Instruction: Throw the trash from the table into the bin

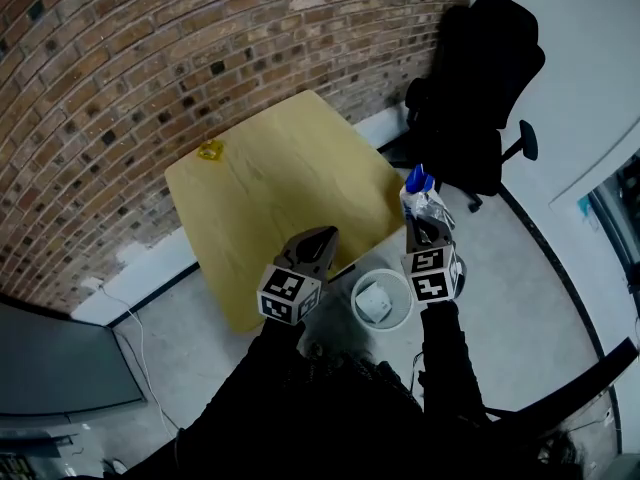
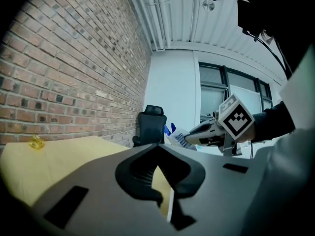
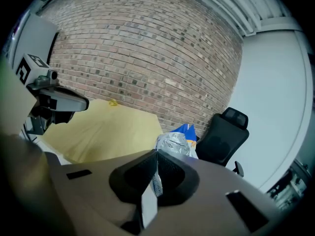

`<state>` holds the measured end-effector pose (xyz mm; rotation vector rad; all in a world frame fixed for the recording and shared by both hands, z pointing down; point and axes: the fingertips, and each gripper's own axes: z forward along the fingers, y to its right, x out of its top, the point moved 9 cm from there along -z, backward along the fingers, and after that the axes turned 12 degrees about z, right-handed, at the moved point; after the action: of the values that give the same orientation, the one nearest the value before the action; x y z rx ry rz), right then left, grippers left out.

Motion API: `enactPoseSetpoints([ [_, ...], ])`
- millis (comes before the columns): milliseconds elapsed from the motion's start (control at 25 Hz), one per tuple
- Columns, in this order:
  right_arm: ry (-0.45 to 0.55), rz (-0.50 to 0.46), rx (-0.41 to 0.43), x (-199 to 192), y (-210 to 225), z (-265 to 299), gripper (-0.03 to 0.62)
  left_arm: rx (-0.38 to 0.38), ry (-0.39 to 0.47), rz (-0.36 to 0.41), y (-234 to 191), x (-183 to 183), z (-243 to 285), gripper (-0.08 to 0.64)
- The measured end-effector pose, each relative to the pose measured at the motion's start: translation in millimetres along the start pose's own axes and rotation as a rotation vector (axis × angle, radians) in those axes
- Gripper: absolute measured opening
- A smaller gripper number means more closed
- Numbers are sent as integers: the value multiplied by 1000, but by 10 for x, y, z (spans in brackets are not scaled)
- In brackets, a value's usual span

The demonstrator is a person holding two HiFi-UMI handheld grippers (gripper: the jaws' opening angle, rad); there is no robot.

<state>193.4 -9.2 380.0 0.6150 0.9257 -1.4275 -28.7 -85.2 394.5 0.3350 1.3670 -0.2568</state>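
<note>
My right gripper (image 1: pixel 424 224) is shut on a crumpled blue and silver snack bag (image 1: pixel 419 190), which it holds in the air past the table's right corner, above and beyond the white bin (image 1: pixel 357 290). In the right gripper view the bag (image 3: pixel 176 142) sticks out beyond the closed jaws (image 3: pixel 156 155). My left gripper (image 1: pixel 324 234) hovers over the near edge of the table, shut with nothing between its jaws (image 2: pixel 157 146). A small yellow piece of trash (image 1: pixel 210 150) lies on the far left corner of the wooden table (image 1: pixel 290 168).
The bin stands on the floor by the table's near corner with white crumpled paper (image 1: pixel 375 303) inside. A black office chair (image 1: pixel 475 88) stands to the right of the table. A brick wall (image 1: pixel 150 58) runs behind it. A dark panel (image 1: pixel 60 363) sits at the lower left.
</note>
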Motion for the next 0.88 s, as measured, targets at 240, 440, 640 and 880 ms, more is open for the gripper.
enactPoseSetpoints([
  [240,-26,30,-21,-331,350,-242,9,-26,-18,5,430,3,214,6],
  [440,-51,57,-36,-599,618,-397,11,-48,-18,1,728,-4,375,6],
  [640,-60,79,-25,-809,769,-470,11,-57,-31,2,959,-33,494,6],
  [880,-83,102,9,-1018,828,-472,9,-38,-43,-19,1131,-103,550,6],
])
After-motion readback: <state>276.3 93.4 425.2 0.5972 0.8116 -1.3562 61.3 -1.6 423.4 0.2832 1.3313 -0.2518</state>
